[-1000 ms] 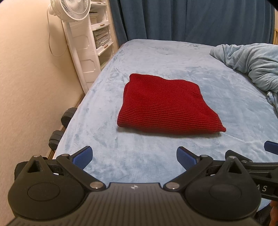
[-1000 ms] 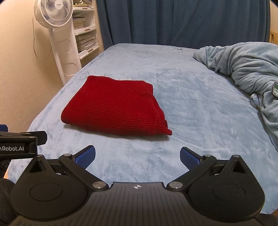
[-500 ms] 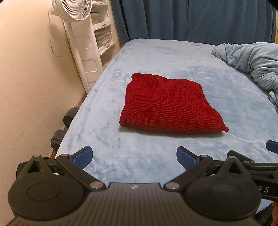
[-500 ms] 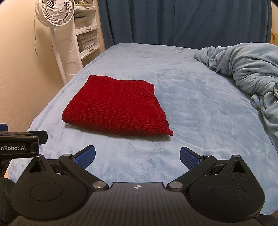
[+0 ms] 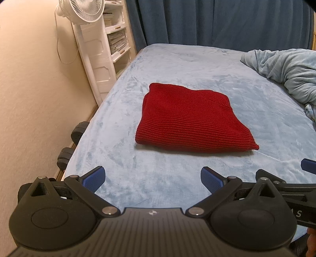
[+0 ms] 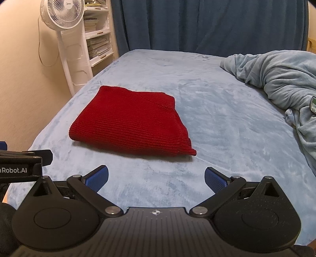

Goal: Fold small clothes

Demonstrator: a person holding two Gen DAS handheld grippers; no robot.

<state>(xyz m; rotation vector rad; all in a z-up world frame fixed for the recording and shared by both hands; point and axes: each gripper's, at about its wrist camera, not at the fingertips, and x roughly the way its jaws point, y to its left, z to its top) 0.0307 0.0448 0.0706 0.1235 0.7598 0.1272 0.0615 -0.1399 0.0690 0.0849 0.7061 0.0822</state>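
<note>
Little has shifted since the earlier frames: both views have drifted slightly, and the folded red knit garment (image 5: 192, 120) lies as before. At the bottom of each frame, the left gripper (image 5: 153, 178) and right gripper (image 6: 156, 178) hover with blue pads spread wide, holding nothing, well short of the garment. It sits mid-frame on the pale blue bed cover (image 6: 227, 122), with clear cover between. A rumpled blue blanket (image 6: 276, 79) fills the right edge; a white fan (image 5: 86, 9), shelves (image 6: 96, 41) and dark curtain (image 5: 217, 21) stand above.
</note>
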